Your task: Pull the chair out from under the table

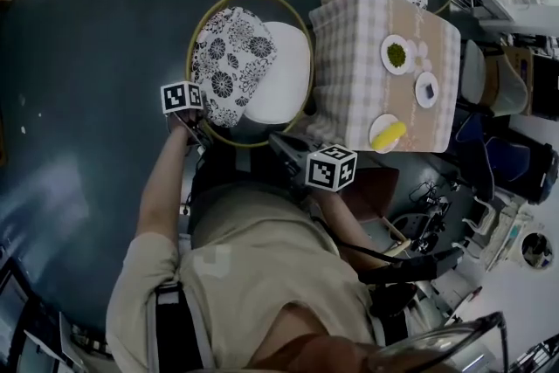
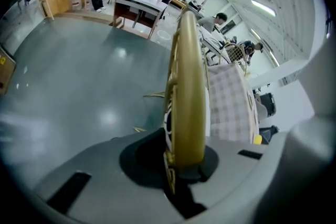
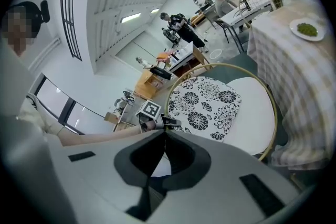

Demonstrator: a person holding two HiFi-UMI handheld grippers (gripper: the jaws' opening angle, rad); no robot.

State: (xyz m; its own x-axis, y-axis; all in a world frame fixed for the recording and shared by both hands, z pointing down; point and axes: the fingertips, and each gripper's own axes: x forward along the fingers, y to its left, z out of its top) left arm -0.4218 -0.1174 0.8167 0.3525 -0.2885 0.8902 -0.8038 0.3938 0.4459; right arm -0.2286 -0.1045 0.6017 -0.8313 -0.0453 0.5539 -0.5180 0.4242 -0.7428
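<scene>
The right gripper [image 3: 165, 134], jaws pressed together and empty, points toward a round chair [image 3: 270, 93] with a gold hoop frame, a white seat and a black-and-white floral cushion [image 3: 206, 105]. The left gripper [image 3: 170, 122] meets the hoop's near rim. At right hangs a checked tablecloth [image 3: 294, 73], bearing a plate [image 3: 307, 29] of green food.

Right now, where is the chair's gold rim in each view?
Head view: the rim is upper middle.
Left gripper view: centre, edge-on, running upward.
Right gripper view: right of centre, seen as a ring.
Shared landmark: the checked tablecloth, right of the rim in every view.
</scene>
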